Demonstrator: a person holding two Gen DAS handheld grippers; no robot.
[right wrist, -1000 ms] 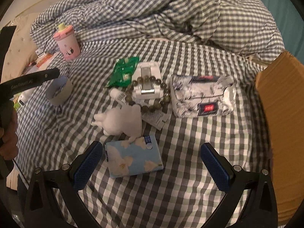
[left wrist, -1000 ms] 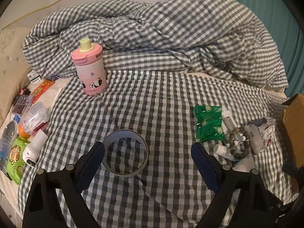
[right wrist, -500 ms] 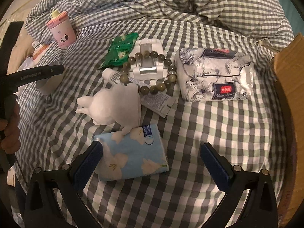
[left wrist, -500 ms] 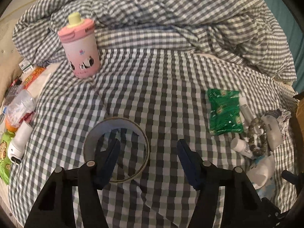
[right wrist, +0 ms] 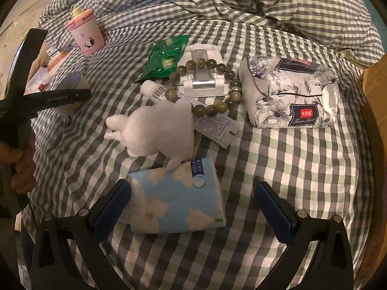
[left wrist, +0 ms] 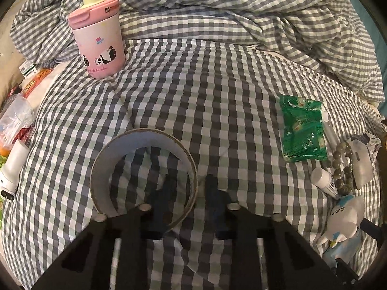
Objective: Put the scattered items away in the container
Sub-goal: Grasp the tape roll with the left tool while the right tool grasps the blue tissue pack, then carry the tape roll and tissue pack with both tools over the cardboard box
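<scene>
The left gripper (left wrist: pixel 191 193) is down at the tape roll (left wrist: pixel 142 171), which lies flat on the checked bed sheet (left wrist: pixel 217 77). Its two fingers are closed on the right side of the roll's wall, one finger inside the ring and the other outside it. Behind the roll, near the bunched duvet (left wrist: pixel 241 12), a pink bottle (left wrist: pixel 99 36) with panda pictures stands upright. To the right lies a green packet (left wrist: pixel 302 130), and just beside it a bead bracelet (left wrist: pixel 341 166) and a small white tube (left wrist: pixel 324 181). The right gripper (right wrist: pixel 193 203) has its fingers wide apart, with nothing between them clamped; it hangs over a blue flowered tissue pack (right wrist: pixel 179 205), whose left part is near the left finger. A white plush toy (right wrist: pixel 157 130) rests against the far edge of this pack. Further back, in the right wrist view, the bracelet lies around a white device (right wrist: pixel 203 79), and a larger flowered tissue pack (right wrist: pixel 290 94) lies to its right. The cardboard box (right wrist: pixel 375 91) shows at the right edge of this view, near the large tissue pack but apart from it.
</scene>
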